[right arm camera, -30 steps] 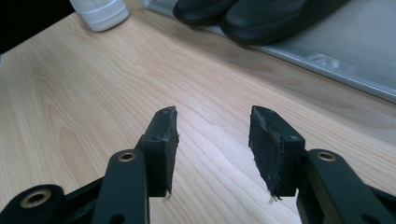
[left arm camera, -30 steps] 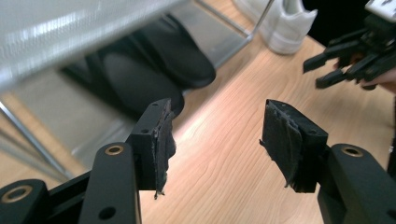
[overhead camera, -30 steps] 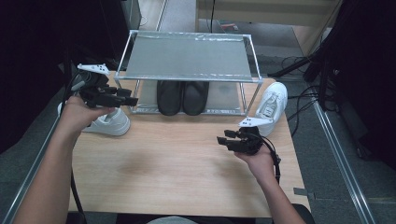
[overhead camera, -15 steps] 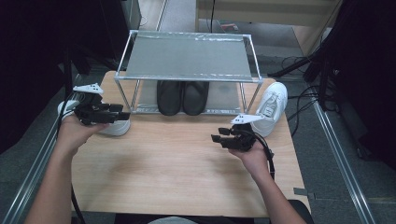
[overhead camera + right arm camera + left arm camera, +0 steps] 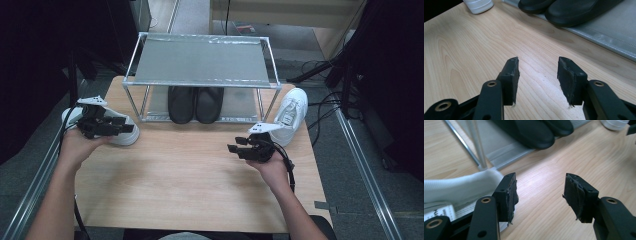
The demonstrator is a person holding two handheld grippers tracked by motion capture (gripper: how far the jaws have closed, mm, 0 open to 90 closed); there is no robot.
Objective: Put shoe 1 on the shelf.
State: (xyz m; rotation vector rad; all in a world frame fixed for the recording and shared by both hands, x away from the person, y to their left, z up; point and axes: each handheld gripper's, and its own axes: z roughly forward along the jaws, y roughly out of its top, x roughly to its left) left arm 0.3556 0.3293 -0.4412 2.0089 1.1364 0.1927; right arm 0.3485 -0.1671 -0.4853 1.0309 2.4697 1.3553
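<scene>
A white sneaker (image 5: 125,137) lies at the table's left edge, and my left gripper (image 5: 129,125) hovers over it, open. In the left gripper view the sneaker (image 5: 461,187) lies against the outside of the left jaw; only bare wood shows inside the left gripper (image 5: 539,182). A second white sneaker (image 5: 291,114) leans at the right, beside the rack. My right gripper (image 5: 234,146) is open just in front of it, pointing left. Between the jaws of the right gripper (image 5: 537,61) there is only table.
A metal shoe rack (image 5: 200,62) stands at the back of the wooden table (image 5: 190,185). A pair of black shoes (image 5: 195,102) sits on its lower shelf (image 5: 614,37). A rack leg (image 5: 477,147) stands close to the left sneaker. Cables trail off the right side.
My left gripper has come down and toward the person, onto the left sneaker. The right gripper has drifted slightly left. Both stayed open.
</scene>
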